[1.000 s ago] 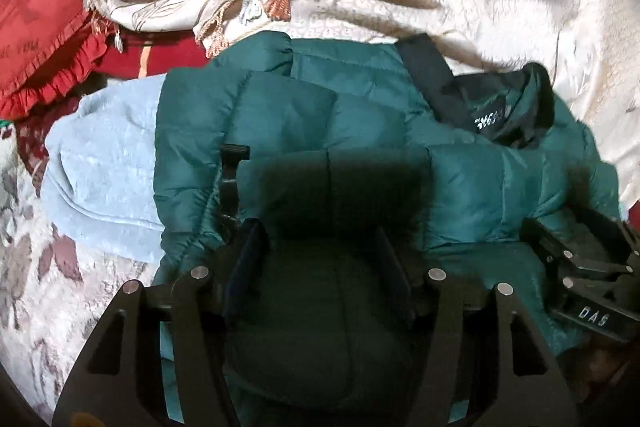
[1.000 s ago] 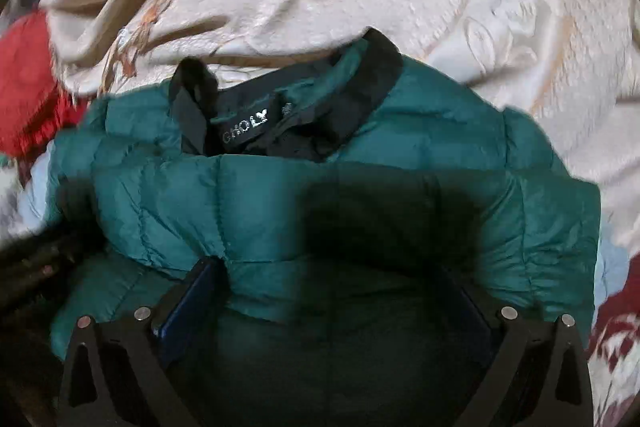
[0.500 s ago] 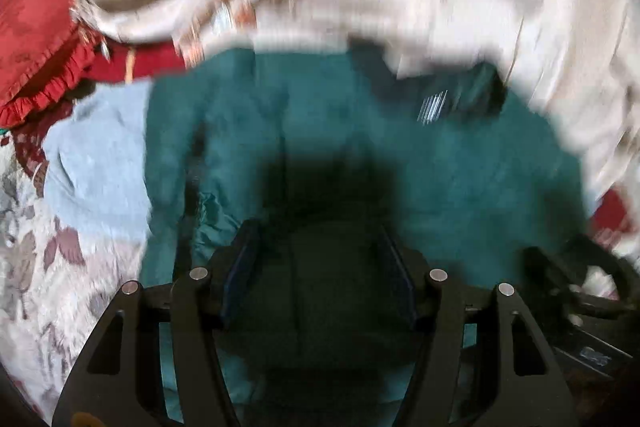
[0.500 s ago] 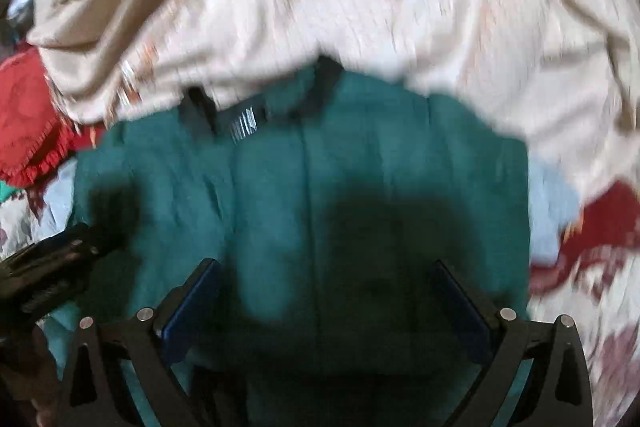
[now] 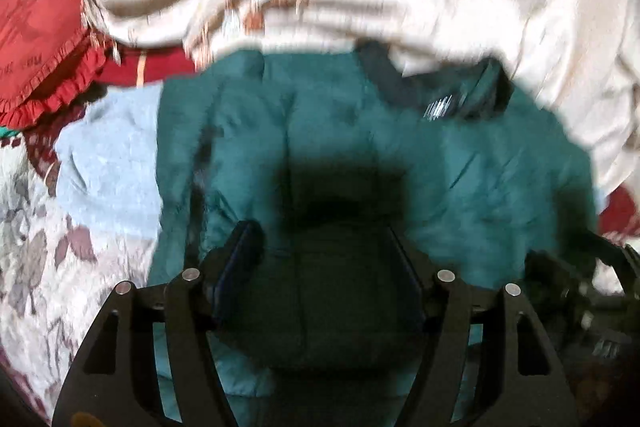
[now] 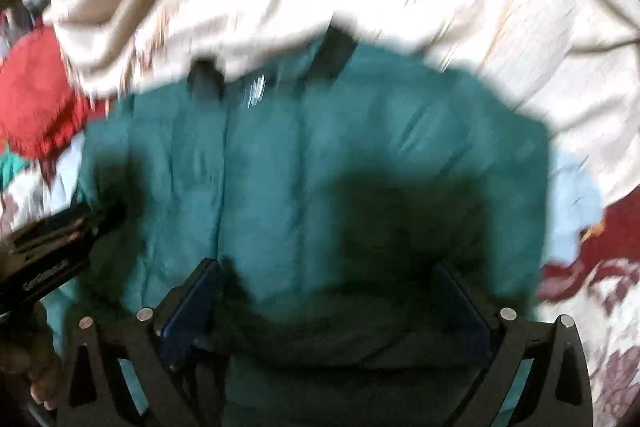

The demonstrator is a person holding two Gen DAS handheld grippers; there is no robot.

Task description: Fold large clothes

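Both my claws are released, jaws spread wide and holding nothing: my left gripper [image 5: 324, 259] and right gripper [image 6: 328, 303] hover over the green puffer jacket [image 5: 360, 147], which lies folded into a compact block on a pale blue cloth [image 5: 108, 155] atop the bed. The fold looks nearly finished; next I judge it needs tidying or pressing flat.

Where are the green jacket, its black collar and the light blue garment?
green jacket [image 6: 360, 147]: right wrist view, on its quilted body.
black collar [image 6: 334, 53]: right wrist view, on the collar band's right end.
light blue garment [image 5: 108, 155]: left wrist view, on the part showing left of the jacket.
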